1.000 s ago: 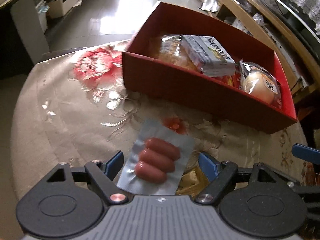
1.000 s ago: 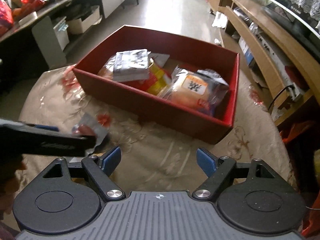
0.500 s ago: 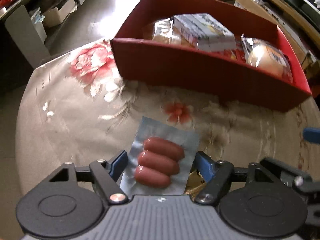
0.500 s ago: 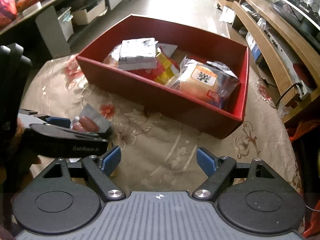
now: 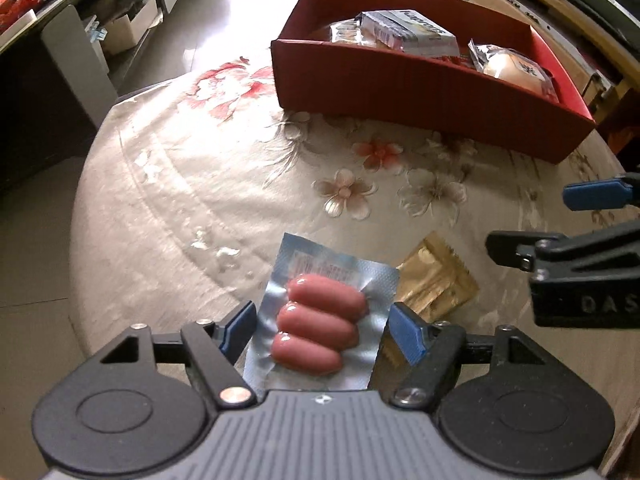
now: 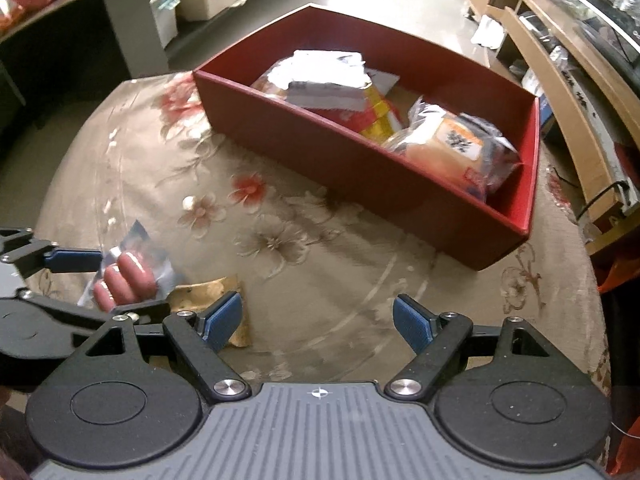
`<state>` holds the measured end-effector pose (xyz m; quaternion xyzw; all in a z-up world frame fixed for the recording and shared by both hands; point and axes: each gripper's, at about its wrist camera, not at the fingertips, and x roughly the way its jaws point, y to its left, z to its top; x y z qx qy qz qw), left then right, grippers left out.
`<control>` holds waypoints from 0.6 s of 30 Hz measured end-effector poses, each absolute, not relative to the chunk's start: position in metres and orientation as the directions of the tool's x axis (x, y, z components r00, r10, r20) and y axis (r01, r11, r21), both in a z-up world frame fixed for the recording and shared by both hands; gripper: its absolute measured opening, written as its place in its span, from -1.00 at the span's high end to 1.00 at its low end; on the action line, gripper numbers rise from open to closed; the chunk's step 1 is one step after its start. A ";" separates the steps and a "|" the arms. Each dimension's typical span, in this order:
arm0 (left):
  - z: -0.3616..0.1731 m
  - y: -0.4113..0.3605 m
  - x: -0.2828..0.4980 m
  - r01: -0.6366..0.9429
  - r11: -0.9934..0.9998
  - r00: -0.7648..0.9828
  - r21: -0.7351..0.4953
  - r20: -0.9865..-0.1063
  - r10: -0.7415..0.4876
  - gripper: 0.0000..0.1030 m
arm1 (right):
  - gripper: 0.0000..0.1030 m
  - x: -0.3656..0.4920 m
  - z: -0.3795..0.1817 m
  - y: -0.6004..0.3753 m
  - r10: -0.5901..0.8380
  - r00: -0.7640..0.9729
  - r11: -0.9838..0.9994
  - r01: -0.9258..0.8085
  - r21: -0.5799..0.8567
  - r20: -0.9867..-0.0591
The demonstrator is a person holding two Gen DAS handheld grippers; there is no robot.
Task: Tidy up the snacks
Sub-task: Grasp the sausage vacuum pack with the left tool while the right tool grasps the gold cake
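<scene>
The sausage pack [image 5: 324, 320], a silvery pouch with three pink sausages and a small printed label too blurred to read, sits between the blue pads of the left gripper [image 5: 320, 330], whose jaws have just been closing and now clamp its sides. Just beside it on the cloth [image 5: 192, 184] lies a gold sachet [image 5: 438, 284]. The right gripper [image 6: 318, 320] hangs over the cloth with its jaws apart and nothing between them; its side reads "DAS" in the left view. Farther off stands the red box [image 6: 360, 152], holding a bun [image 6: 452, 148] with a black-printed label, a silver packet [image 5: 412, 34] and yellow wrappers. The cloth is beige with red and pale flowers, over a round table. Around it are pale floor tiles, shelves and cardboard boxes.
</scene>
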<state>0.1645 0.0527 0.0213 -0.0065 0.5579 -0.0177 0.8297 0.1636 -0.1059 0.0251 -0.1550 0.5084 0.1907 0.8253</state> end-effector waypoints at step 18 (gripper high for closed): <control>0.024 0.063 0.145 0.072 0.997 0.408 0.012 -0.913 -0.019 -0.45 | -0.69 0.174 0.004 -0.071 0.183 0.346 0.893 -0.449 0.009 -0.920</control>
